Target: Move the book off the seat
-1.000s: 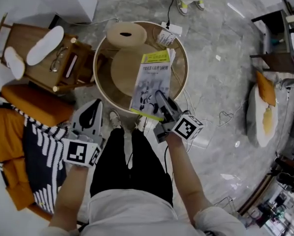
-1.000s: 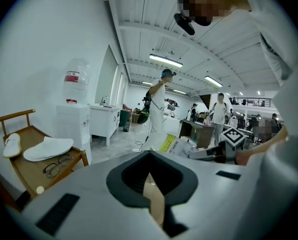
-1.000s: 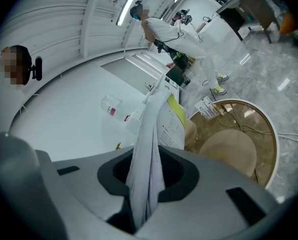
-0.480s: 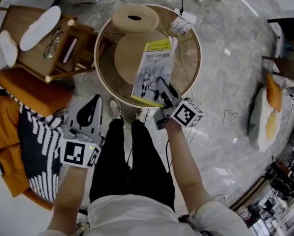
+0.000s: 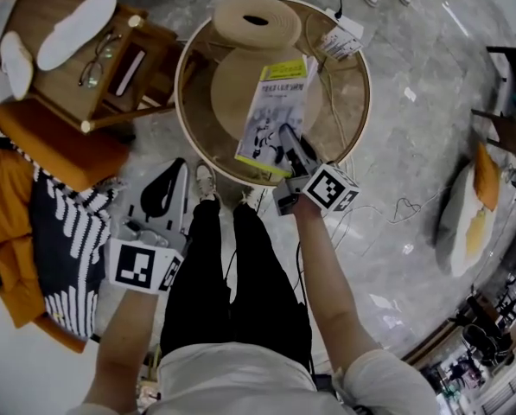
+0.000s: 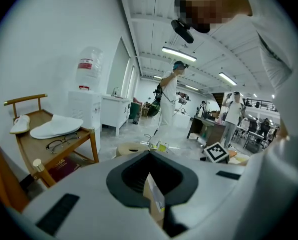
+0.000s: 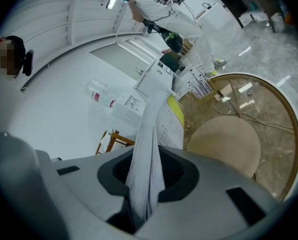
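The right gripper [image 5: 287,138] is clamped on the near lower edge of the book [image 5: 279,102], its jaws closed on the gathered pages, as the right gripper view shows. The book is a thin paperback with a yellow-green band at its top and a grey drawing on the cover. It is in the upper middle of the head view, over the round beige seat [image 5: 233,85]. From these views I cannot tell whether it touches the seat or is held clear of it. The seat lies inside a round wood-rimmed table [image 5: 366,102], and a second round beige cushion [image 5: 256,22] with a dark hole in its centre sits at the table's far edge.

The left gripper [image 5: 175,173] hangs lower left of the table, beside the person's black trousers [image 5: 232,275] and well apart from the book. Its jaws stand together. Only a thin tan sliver shows at their seam, and I cannot tell what it is.

In the upper left stands a wooden chair [image 5: 33,11] with a pair of glasses [image 5: 96,61] on it.
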Motion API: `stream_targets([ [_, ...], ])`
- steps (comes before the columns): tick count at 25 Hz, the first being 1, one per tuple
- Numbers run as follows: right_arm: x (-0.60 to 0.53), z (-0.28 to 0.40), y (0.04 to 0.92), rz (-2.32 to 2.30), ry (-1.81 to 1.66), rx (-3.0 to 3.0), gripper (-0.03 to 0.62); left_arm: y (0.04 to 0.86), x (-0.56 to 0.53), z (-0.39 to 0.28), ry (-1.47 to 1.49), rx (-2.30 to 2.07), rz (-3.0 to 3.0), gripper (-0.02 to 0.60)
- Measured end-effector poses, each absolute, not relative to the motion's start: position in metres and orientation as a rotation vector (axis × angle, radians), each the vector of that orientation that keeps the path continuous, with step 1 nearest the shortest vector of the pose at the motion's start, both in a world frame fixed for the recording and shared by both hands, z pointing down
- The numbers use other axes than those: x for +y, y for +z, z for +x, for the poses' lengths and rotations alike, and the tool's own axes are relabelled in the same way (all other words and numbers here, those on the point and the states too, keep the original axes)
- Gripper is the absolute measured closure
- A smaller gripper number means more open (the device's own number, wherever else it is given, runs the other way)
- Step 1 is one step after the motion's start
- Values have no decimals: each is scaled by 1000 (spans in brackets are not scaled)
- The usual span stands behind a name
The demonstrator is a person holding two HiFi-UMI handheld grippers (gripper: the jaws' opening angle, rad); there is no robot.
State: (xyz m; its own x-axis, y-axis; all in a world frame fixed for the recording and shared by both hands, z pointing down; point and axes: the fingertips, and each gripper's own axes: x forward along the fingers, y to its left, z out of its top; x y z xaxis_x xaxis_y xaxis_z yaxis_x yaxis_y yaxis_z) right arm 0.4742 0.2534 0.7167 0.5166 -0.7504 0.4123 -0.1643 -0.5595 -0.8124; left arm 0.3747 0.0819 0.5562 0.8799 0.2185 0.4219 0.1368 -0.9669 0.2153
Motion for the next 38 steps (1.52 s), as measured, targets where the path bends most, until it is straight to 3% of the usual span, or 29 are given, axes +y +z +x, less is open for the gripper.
stream_targets([
  [38,315,454,869,-2131,-1558,531,487,580,81,368,736,285,2839,566],
])
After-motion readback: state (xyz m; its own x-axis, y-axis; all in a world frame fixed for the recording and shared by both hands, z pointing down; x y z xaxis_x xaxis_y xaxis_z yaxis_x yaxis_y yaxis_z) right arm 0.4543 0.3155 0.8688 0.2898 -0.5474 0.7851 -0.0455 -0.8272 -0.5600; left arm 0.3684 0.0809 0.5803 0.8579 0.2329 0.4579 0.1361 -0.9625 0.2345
